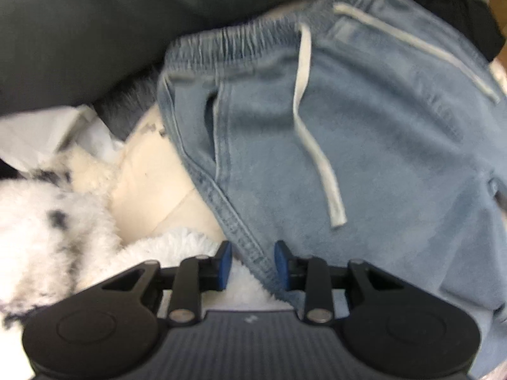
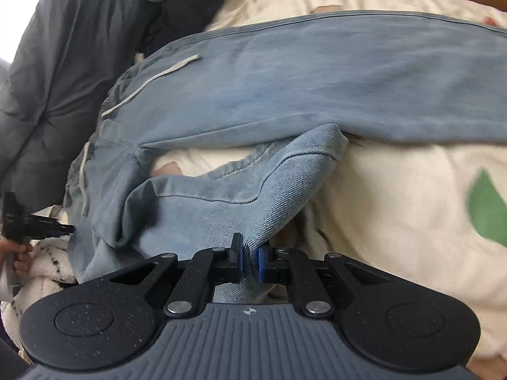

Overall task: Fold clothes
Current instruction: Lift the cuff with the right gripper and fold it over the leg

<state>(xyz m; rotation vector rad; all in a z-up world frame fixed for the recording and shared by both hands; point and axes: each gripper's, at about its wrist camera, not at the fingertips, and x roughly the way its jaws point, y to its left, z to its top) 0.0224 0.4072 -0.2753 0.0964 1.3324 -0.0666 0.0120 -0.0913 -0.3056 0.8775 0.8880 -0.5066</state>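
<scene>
A pair of light blue denim trousers (image 1: pixel 364 145) with a white drawstring (image 1: pixel 304 120) lies on a cream bed sheet (image 2: pixel 396 196). In the left wrist view my left gripper (image 1: pixel 252 264) is open, its blue pads on either side of the trousers' side seam near the waistband. In the right wrist view my right gripper (image 2: pixel 250 258) is shut on a fold of the trousers' leg (image 2: pixel 228 196), lifted toward the camera. The other leg (image 2: pixel 332 72) lies stretched out across the sheet. The left gripper (image 2: pixel 68 229) also shows at the far left of that view.
A dark grey padded garment (image 2: pixel 63 72) lies beyond the waistband. A fluffy white fabric with black spots (image 1: pixel 47 221) lies left of the trousers. The sheet has a green print (image 2: pixel 484 205) at the right.
</scene>
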